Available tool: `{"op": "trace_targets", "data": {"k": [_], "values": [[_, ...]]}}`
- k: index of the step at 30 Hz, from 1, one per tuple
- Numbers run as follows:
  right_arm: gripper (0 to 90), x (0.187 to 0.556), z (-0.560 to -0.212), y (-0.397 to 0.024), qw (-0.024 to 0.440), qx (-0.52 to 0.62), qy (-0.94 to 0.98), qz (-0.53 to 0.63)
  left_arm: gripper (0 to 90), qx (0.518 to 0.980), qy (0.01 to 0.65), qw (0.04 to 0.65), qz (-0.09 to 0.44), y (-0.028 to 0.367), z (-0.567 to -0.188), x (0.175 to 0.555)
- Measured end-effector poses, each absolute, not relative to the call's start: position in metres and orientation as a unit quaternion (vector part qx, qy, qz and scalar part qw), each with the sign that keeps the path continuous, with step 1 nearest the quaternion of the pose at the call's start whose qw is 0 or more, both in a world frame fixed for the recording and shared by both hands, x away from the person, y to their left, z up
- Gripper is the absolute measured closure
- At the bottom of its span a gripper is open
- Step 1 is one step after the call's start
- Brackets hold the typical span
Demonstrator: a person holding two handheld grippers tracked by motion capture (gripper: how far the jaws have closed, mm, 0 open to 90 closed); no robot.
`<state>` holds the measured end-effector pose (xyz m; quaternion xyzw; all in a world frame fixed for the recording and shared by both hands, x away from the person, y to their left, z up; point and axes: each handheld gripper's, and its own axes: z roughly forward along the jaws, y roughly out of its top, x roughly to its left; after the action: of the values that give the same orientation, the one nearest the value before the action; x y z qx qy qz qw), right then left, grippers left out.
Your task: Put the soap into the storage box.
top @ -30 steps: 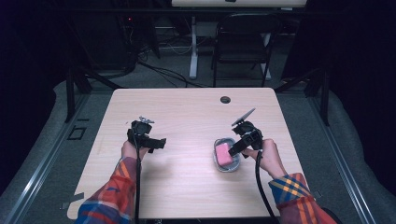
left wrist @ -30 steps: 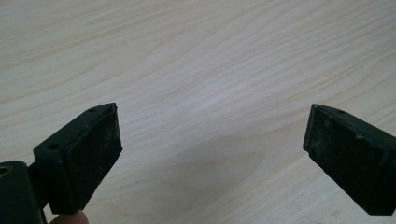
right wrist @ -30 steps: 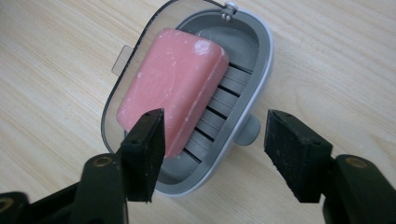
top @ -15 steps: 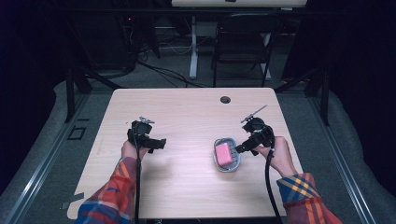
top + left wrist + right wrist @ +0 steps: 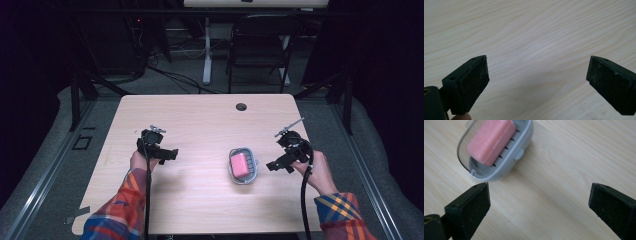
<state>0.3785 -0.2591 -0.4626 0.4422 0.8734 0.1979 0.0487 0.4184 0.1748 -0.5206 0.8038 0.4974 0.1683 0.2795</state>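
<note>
High view: right gripper [image 5: 274, 163] has left the soap dish [image 5: 253, 175], jaws opening.

The high view looks forward and down over the whole table [image 5: 200, 120]. Both gripper views sit close above its wood; the right one shares the soap dish [image 5: 506, 160], upper left.

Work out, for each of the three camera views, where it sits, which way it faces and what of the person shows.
High view: above the person's side, facing forward and down on the wooden table; forearms and both hand-held grippers show.
Left gripper view: rides the left hand-held gripper, facing bare tabletop; its open jaws and a fingertip show.
Right gripper view: rides the right hand-held gripper, facing the soap dish holding pink soap; its open jaws show.
Shared: high and right gripper views show the soap dish.
</note>
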Motion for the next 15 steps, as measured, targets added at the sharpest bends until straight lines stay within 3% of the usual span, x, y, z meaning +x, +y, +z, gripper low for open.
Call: {"op": "trace_targets", "data": {"k": [15], "values": [[0.3, 0.358, -0.481, -0.300, 0.049, 0.469, 0.868, 0.157, 4.1, 0.808, 0.494, 0.275, 0.167, 0.174, -0.522, 0.419]]}}
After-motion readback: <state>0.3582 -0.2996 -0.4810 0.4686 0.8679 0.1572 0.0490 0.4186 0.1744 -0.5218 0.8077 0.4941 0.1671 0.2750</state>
